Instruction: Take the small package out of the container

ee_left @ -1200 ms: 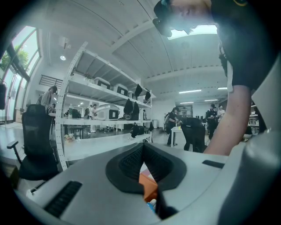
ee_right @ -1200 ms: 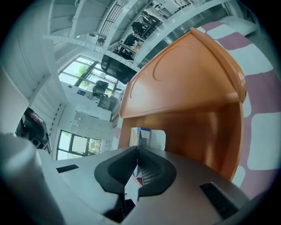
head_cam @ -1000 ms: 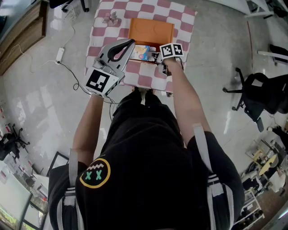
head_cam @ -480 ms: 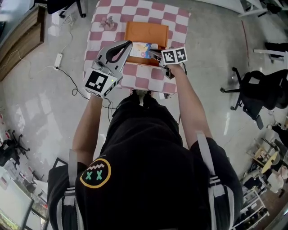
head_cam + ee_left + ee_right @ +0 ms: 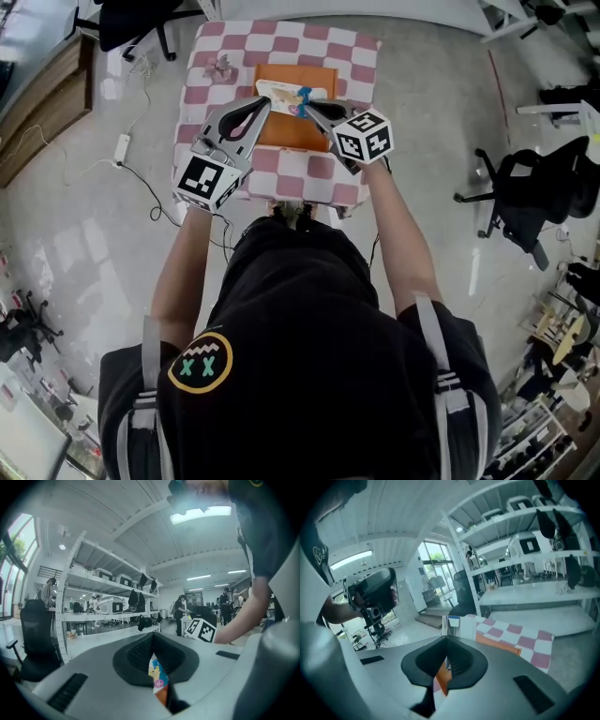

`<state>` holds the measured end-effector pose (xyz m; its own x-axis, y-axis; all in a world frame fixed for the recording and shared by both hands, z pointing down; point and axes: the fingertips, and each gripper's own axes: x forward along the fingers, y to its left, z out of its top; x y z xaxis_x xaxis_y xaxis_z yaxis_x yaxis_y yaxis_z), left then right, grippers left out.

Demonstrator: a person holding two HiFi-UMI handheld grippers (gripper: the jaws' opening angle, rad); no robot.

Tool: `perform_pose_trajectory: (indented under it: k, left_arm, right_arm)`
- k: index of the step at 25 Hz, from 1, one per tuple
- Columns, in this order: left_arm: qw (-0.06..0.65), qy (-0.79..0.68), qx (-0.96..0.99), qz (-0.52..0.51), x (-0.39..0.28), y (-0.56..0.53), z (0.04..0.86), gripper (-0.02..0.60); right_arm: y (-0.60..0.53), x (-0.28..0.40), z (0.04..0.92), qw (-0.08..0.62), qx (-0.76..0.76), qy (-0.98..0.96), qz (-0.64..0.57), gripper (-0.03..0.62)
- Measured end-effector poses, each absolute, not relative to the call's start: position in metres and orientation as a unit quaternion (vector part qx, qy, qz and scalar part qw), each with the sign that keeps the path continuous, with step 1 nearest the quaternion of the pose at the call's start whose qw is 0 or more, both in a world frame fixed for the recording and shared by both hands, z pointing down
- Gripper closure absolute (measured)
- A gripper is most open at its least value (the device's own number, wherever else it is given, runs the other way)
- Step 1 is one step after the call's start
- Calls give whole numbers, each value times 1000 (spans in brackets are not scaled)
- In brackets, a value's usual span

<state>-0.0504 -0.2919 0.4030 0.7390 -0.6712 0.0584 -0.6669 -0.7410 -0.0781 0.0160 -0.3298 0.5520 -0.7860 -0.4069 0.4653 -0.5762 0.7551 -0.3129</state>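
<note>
The small package (image 5: 281,95), white with colourful print, hangs above the orange container (image 5: 286,132) on the pink-checked table (image 5: 347,56). My right gripper (image 5: 305,103) is shut on its right end; in the right gripper view the package (image 5: 454,625) stands up at the tip of my right gripper (image 5: 447,639), with the container (image 5: 497,644) below. My left gripper (image 5: 259,101) is shut and level beside the package's left end, not holding it. In the left gripper view the package (image 5: 158,685) shows through the gap under the meeting tips of my left gripper (image 5: 151,637).
A small pinkish object (image 5: 223,66) lies at the table's far left. On the floor to the left are a power strip and its cable (image 5: 122,145). Office chairs (image 5: 525,197) stand at the right and at the top left. The person stands against the table's near edge.
My right gripper has risen and rolled, and the package has come up with it from just in front of the container to above it. The left gripper has stayed about where it was.
</note>
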Motion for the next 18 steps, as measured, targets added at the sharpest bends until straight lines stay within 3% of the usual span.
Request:
perform_pose_trajectory:
  k: [18]
  left_arm:
    - [46, 364, -930, -31, -47, -288, 378, 565]
  right_arm:
    - [-287, 21, 370, 74, 305, -948, -44, 574]
